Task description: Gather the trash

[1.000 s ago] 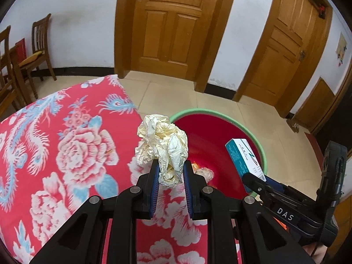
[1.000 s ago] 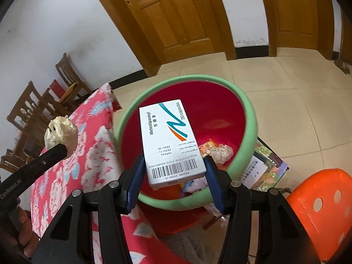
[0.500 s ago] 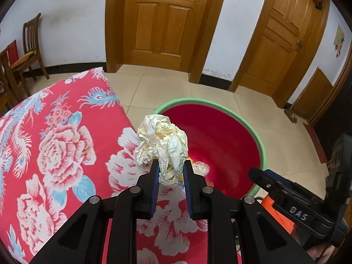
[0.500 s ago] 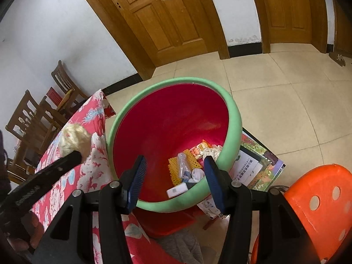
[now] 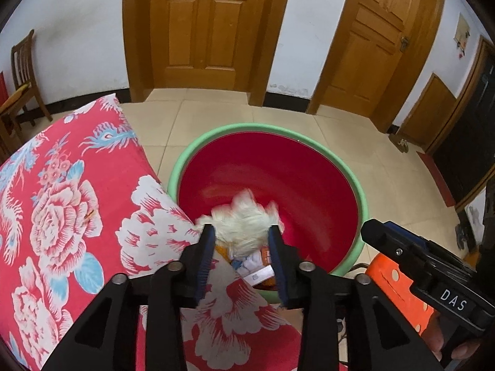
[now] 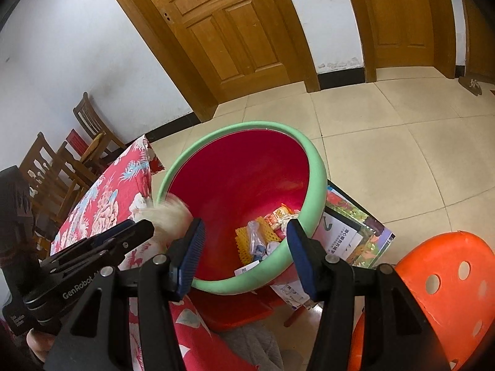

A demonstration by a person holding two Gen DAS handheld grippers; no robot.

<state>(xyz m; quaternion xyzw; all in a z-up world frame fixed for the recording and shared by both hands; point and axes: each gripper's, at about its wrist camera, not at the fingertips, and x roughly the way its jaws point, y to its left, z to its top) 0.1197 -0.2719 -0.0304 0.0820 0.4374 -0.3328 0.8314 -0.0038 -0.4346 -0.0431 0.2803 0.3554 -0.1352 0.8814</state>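
Note:
A red bin with a green rim [image 5: 360, 191] [image 6: 318, 173] stands on the floor beside the table with the red floral cloth [image 5: 68, 204] [image 6: 102, 198]. My left gripper [image 5: 242, 241] [image 6: 136, 225] is open over the bin's near edge. A crumpled cream paper ball [image 5: 244, 221] [image 6: 168, 213] is blurred between its parted fingers, free of the pads. My right gripper [image 6: 244, 232] [image 5: 376, 232] is open and empty above the bin's near rim. Several pieces of trash [image 6: 263, 232] lie at the bin's bottom, with a white box [image 5: 258, 275] among them.
An orange perforated stool [image 6: 445, 281] stands at the right. A printed magazine [image 6: 352, 232] lies on the floor under the bin's right side. Wooden chairs [image 6: 77, 154] stand by the far wall, beyond the table. Wooden doors [image 5: 204, 27] line the back wall.
My right gripper opened and the medicine box dropped into the bin. My left gripper moved over the bin's edge and has now opened; the paper ball is falling from it.

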